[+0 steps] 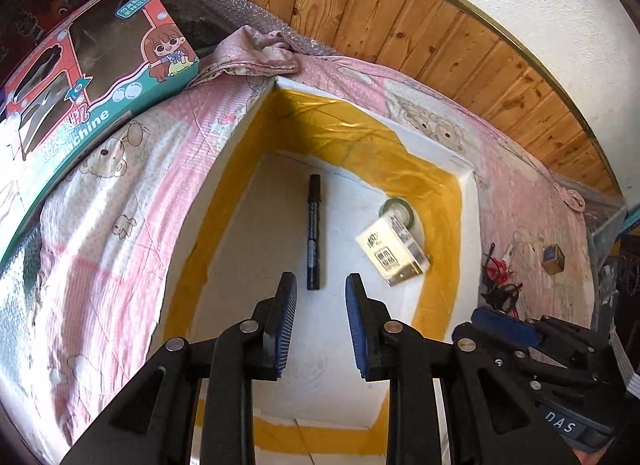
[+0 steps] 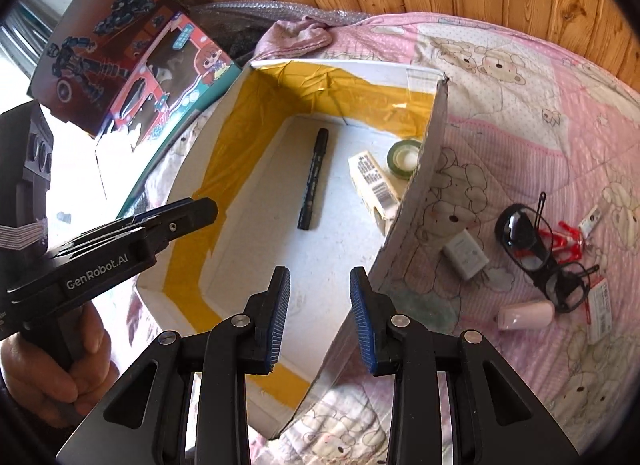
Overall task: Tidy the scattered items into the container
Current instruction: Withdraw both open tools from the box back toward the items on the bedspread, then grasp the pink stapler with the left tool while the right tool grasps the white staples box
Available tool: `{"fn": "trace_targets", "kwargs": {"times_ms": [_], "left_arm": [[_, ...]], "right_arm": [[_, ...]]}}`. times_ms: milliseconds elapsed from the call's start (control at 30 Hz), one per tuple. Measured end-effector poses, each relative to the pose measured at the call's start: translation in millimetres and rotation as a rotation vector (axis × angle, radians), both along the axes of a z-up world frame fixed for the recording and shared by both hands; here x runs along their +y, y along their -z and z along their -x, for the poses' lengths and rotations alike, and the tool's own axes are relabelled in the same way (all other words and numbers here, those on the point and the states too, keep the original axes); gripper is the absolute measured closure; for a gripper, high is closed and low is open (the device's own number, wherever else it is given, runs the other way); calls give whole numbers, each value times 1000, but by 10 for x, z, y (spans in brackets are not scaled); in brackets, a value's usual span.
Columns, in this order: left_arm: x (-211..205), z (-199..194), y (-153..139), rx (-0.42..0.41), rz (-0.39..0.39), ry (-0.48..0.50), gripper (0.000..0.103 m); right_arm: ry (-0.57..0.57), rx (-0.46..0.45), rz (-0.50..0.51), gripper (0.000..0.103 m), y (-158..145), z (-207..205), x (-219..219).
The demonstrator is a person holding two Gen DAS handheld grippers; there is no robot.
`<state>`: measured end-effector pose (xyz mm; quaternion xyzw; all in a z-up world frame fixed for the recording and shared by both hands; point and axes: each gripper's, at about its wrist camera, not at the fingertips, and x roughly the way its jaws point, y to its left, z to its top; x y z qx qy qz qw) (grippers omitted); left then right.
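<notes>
A white box [image 1: 240,137] [image 2: 436,113] taped yellow inside sits on a pink quilt. In it lie a black marker [image 1: 314,233] [image 2: 314,183], a cream carton [image 1: 394,251] [image 2: 374,181] and a green tape roll [image 1: 400,211] [image 2: 404,155]. My left gripper [image 1: 321,285] hovers open over the box, just short of the marker, empty. My right gripper [image 2: 319,277] is open and empty above the box's near right wall. On the quilt to the right lie black glasses [image 2: 532,241], a white adapter [image 2: 466,253], a pink capsule [image 2: 526,315], red clips [image 2: 566,243] and a tag [image 2: 600,311].
Toy boxes [image 1: 80,77] [image 2: 160,77] lean at the box's left. Wood panelling [image 1: 400,13] backs the bed. A small brown cube [image 1: 554,259] lies far right on the quilt. A hand [image 2: 52,369] grips the left tool. The right tool [image 1: 520,341] shows at lower right.
</notes>
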<state>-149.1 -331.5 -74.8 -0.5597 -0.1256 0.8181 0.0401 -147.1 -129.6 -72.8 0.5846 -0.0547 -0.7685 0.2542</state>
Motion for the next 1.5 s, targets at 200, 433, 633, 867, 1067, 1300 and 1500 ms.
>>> {"fn": "trace_targets", "kwargs": {"times_ms": [200, 433, 633, 867, 1067, 1300, 1500], "left_arm": [[293, -434, -167, 19, -15, 44, 76], [755, -806, -286, 23, -25, 134, 76], [1280, -951, -339, 35, -5, 254, 73], [1882, -888, -243, 35, 20, 377, 71], [2394, -724, -70, 32, 31, 491, 64], [2782, -471, 256, 12, 74, 565, 60], [2871, -229, 547, -20, 91, 579, 60]], "right_arm": [[22, 2, 13, 69, -58, -395, 181], [123, -15, 31, 69, 5, -741, 635], [262, -45, 44, 69, 115, -953, 1207], [414, -58, 60, 69, 219, -1147, 1823], [501, -47, 41, 69, 267, -1158, 2286], [505, -9, -26, 69, 308, -924, 2635], [459, -10, -68, 69, 461, -634, 2741]]}}
